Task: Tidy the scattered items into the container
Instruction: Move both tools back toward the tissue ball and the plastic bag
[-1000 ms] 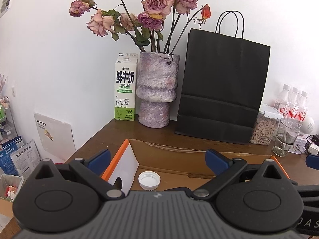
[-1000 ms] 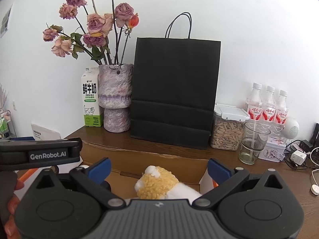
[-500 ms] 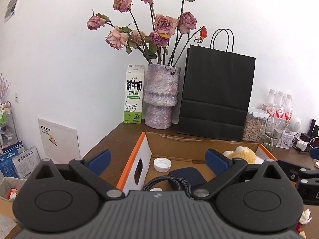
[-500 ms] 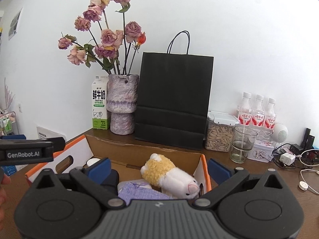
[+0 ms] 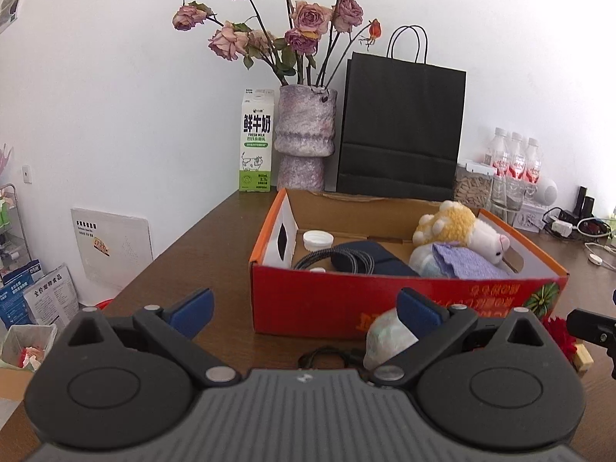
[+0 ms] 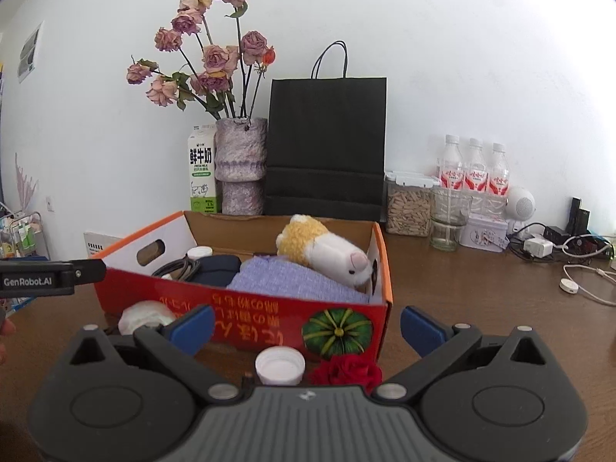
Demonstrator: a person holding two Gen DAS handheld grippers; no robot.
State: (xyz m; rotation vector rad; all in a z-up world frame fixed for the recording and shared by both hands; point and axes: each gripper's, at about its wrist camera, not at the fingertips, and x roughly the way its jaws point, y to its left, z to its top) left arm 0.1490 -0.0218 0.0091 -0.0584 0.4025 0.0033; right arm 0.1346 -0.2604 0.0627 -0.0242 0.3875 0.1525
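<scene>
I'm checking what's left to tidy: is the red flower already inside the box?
No: the red flower lies on the table in front of the box, beside a white cap.

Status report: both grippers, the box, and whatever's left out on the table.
Left gripper and right gripper open, empty. Box partly filled. White cap, red flower, pale bundle outside.

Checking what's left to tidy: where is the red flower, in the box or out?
Out. The red flower lies on the table in front of the box, beside a white cap.
</scene>
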